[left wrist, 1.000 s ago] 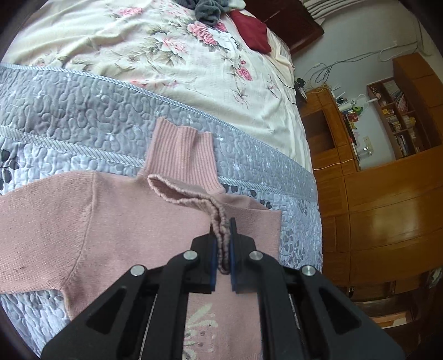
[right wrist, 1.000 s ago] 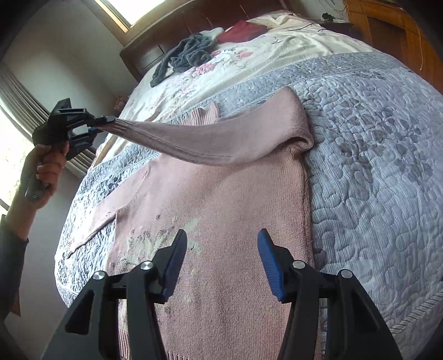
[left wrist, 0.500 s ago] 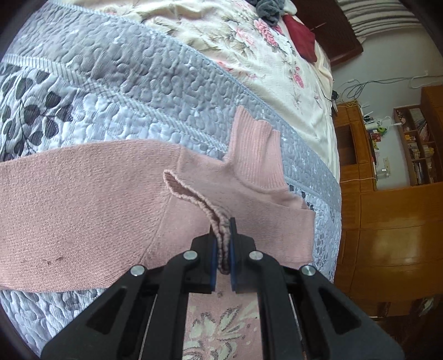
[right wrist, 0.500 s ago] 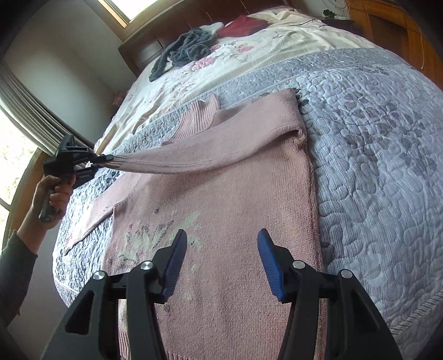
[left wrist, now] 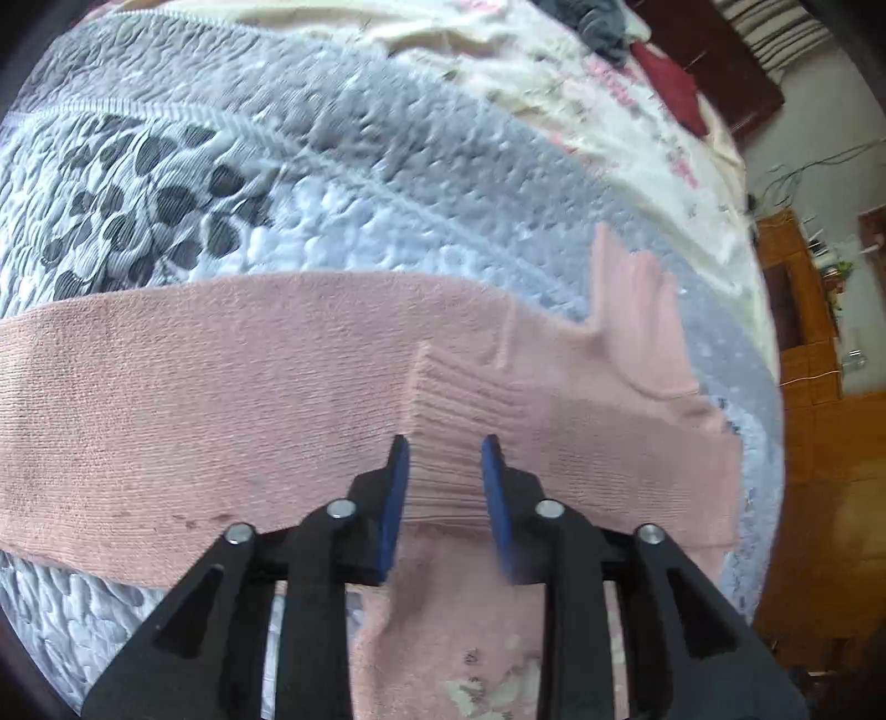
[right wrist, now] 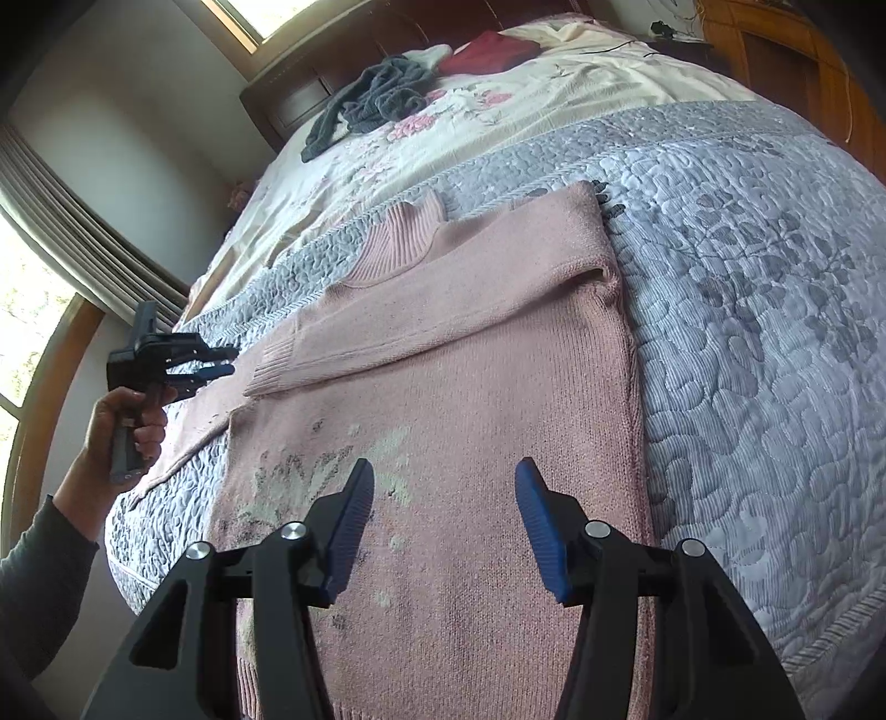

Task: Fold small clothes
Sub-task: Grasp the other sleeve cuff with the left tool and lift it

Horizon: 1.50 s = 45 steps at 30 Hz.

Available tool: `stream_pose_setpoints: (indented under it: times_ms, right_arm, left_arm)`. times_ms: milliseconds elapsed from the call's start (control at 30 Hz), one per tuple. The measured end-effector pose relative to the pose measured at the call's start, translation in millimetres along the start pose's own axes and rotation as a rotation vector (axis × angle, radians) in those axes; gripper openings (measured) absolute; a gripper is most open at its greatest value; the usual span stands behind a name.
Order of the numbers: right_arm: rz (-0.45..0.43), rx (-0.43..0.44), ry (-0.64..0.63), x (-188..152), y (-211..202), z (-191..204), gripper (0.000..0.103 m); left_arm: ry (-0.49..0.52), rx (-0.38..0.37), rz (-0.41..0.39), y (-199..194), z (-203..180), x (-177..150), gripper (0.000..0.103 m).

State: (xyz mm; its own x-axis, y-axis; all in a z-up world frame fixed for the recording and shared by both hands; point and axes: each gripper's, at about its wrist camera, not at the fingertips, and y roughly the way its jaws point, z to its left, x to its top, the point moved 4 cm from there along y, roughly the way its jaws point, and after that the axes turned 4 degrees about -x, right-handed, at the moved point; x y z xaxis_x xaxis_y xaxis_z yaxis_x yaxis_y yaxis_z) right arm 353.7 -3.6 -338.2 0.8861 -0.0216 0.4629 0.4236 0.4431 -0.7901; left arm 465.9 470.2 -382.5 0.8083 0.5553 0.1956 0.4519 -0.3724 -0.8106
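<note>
Sweater (right wrist: 459,443) lies flat on the bed (right wrist: 747,288), one sleeve (right wrist: 421,327) folded across its chest, the other outstretched. Left gripper (left wrist: 443,487) and right gripper (right wrist: 443,520) are spread, empty; body folds remain.

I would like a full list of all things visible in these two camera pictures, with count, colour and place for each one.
sweater: one, pink, flat on the quilt, one sleeve folded across its chest
quilt: one, grey-blue, covers the near part of the bed
floral sheet: one, cream with pink flowers, beyond the quilt
grey garment: one, dark grey, bunched near the headboard
red garment: one, dark red, beside the grey one
headboard: one, dark wood, far end of bed
wooden cabinets: orange-brown, beside the bed
curtain: one, striped, at the window
left gripper: one, black with blue pads, open over the sleeve cuff
right gripper: one, same colours, open above the sweater
hand: one, holding the left gripper
</note>
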Motion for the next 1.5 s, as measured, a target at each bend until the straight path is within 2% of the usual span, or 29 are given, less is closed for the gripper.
stream_pose_setpoints:
  times_ms: [33, 100, 133, 267, 333, 400, 467, 567, 667, 733, 833, 933, 1100, 1167, 1233, 1267, 1333, 1467, 1500]
  right_arm:
    - [0.003, 0.004, 0.0, -1.0, 1.3, 1.3, 0.054]
    - [0.012, 0.011, 0.002, -3.8, 5.3, 4.6, 0.054]
    - [0.018, 0.016, 0.005, -5.0, 6.7, 6.7, 0.054]
    - [0.026, 0.028, 0.003, -9.0, 5.0, 14.9, 0.054]
    - [0.033, 0.023, -0.002, -11.0, 2.8, 15.8, 0.054]
    - [0.036, 0.016, -0.01, -11.8, -1.9, 16.5, 0.054]
    - [0.029, 0.006, -0.019, -11.3, -9.0, 17.5, 0.054]
    - [0.016, 0.003, -0.019, -10.1, -22.0, 20.5, 0.055]
    - [-0.002, 0.002, -0.03, -10.5, -35.2, 29.8, 0.056]
    - [-0.009, 0.008, -0.041, -12.2, -41.7, 38.1, 0.058]
    - [-0.002, 0.019, -0.069, -17.9, -45.4, 54.5, 0.059]
    - [0.002, 0.022, -0.104, -25.4, -46.8, 72.8, 0.059]
    - [0.023, 0.044, -0.146, -34.3, -42.6, 103.7, 0.06]
    - [0.038, 0.055, -0.156, -36.8, -37.0, 114.4, 0.06]
    - [0.046, 0.062, -0.167, -37.5, -31.6, 126.0, 0.06]
    - [0.051, 0.066, -0.172, -37.8, -29.0, 130.9, 0.06]
    - [0.058, 0.077, -0.179, -38.3, -23.9, 140.8, 0.06]
    - [0.071, 0.095, -0.194, -40.6, -18.7, 156.2, 0.06]
    - [0.071, 0.099, -0.197, -40.8, -18.6, 159.0, 0.06]
  left_arm:
    - [0.002, -0.077, -0.011, -2.7, -9.9, -1.2, 0.04]
    - [-0.012, -0.199, 0.041, 11.3, -24.0, -5.1, 0.041]
    - [-0.025, -0.205, 0.069, 23.8, -27.0, -6.6, 0.04]
    - [-0.057, -0.043, 0.127, 68.7, -9.0, -14.8, 0.04]
    - [-0.108, -0.061, 0.13, 77.2, 4.4, -17.7, 0.028]
    - [-0.156, -0.098, 0.118, 70.7, 13.1, -19.1, 0.024]
    - [-0.169, -0.106, 0.1, 56.1, 19.2, -21.4, 0.028]
    - [-0.162, -0.107, 0.056, 18.2, 28.8, -26.5, 0.04]
    - [-0.175, -0.134, -0.026, -37.8, 48.0, -36.8, 0.05]
    - [-0.197, -0.141, -0.086, -77.9, 70.8, -45.8, 0.06]
    - [-0.267, -0.134, -0.195, -138.1, 116.4, -60.1, 0.069]
    - [-0.363, -0.103, -0.311, -191.6, 178.4, -75.7, 0.071]
    - [-0.602, -0.04, -0.521, -264.0, 291.2, -98.1, 0.072]
    - [-0.691, -0.024, -0.568, -274.8, 326.2, -105.4, 0.072]
    - [-0.751, 0.005, -0.575, -279.1, 352.4, -108.1, 0.072]
    - [-0.764, -0.009, -0.573, -277.0, 360.1, -107.7, 0.072]
    - [-0.776, -0.02, -0.548, -271.7, 372.4, -104.7, 0.073]
    - [-0.757, 0.019, -0.53, -263.5, 381.9, -90.7, 0.073]
    - [-0.756, 0.027, -0.534, -263.4, 381.8, -87.1, 0.067]
